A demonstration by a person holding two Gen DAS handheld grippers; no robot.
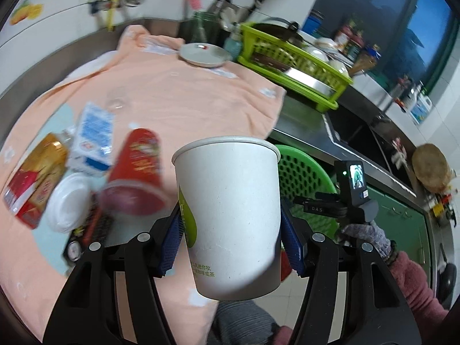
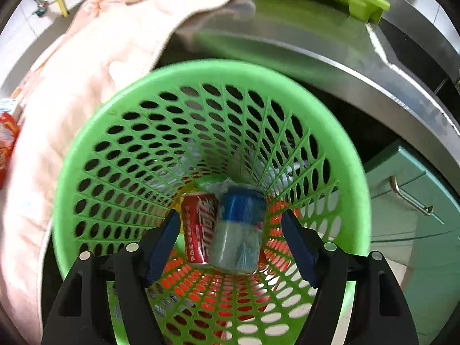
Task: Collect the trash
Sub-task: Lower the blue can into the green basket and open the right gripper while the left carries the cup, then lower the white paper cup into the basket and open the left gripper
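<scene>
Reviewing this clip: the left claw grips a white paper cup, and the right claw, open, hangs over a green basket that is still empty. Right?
Not quite. The green basket is not empty: the right wrist view shows a red can and a blue-capped plastic bottle lying at its bottom. The rest stands: the left claw grips the white paper cup, and the right claw hangs open over the basket.

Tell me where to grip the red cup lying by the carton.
Grip the red cup across its narrow closed end, coming from above with fingers on either flank. It lies on its side on the cloth, wide mouth toward the camera; the white lid crowds that end.
</scene>
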